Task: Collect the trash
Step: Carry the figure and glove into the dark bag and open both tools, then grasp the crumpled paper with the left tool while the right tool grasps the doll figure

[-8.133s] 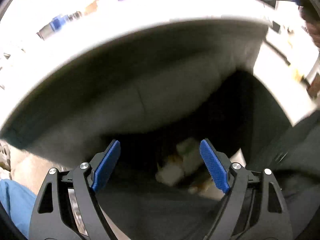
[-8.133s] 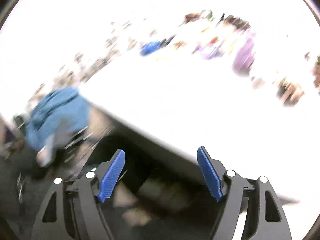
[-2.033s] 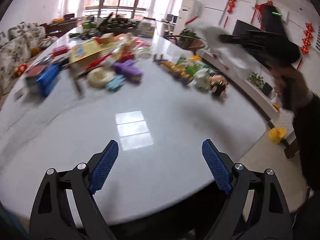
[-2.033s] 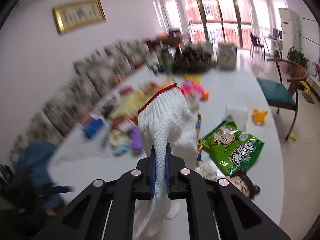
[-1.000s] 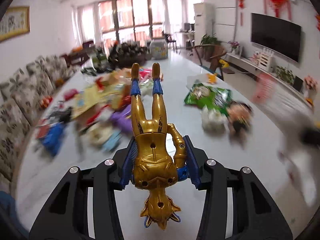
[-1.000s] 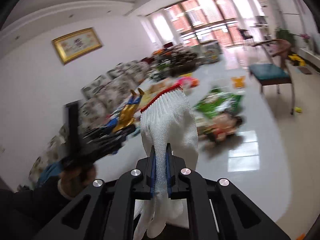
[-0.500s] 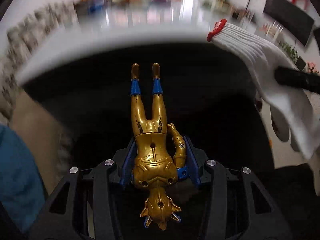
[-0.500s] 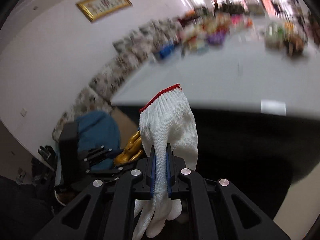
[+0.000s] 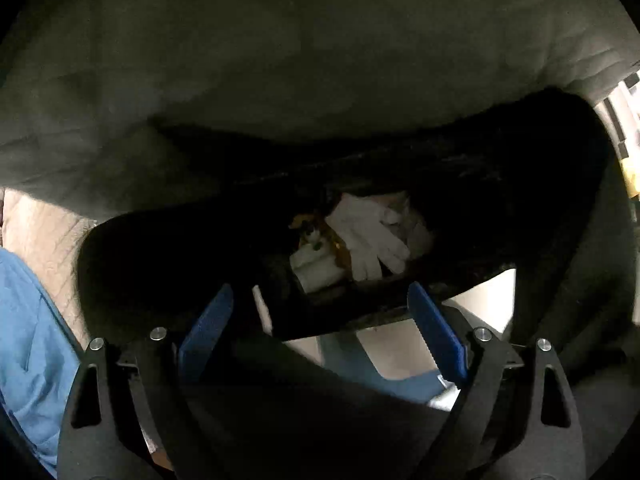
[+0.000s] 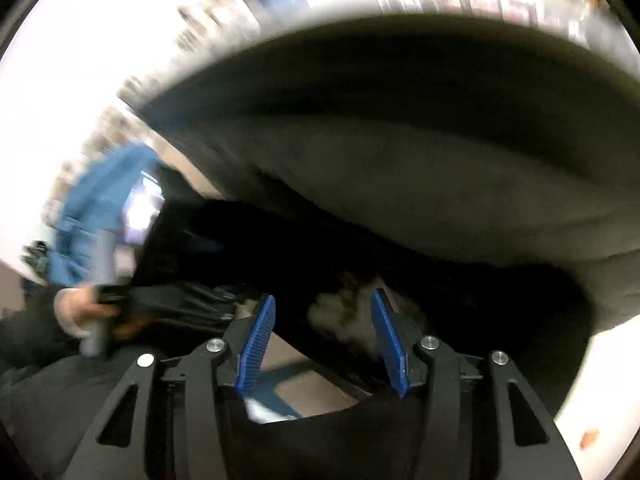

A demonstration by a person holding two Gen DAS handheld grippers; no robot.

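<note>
My left gripper (image 9: 320, 292) points straight down into a black trash bag (image 9: 160, 264), and its jaws are opening with nothing between them. At the bag's bottom lie a white knit glove (image 9: 368, 240), a gold toy figure (image 9: 338, 246) partly hidden under it, and a pale lump of trash (image 9: 316, 270). The right wrist view is blurred. My right gripper (image 10: 323, 298) hangs over the same bag (image 10: 480, 300), jaws opening and empty, with pale trash (image 10: 344, 314) showing beyond the fingertips.
The dark underside of the table (image 9: 320, 60) overhangs the bag, and its pale edge (image 10: 280, 12) curves above. A blue cloth (image 9: 28, 340) lies at the left. A hand (image 10: 76, 308) holds the other gripper at the left of the right wrist view.
Both grippers dropped from table height to the bag under the table edge. The left let go of the gold figure, the right let go of the white glove; both now lie in the bag.
</note>
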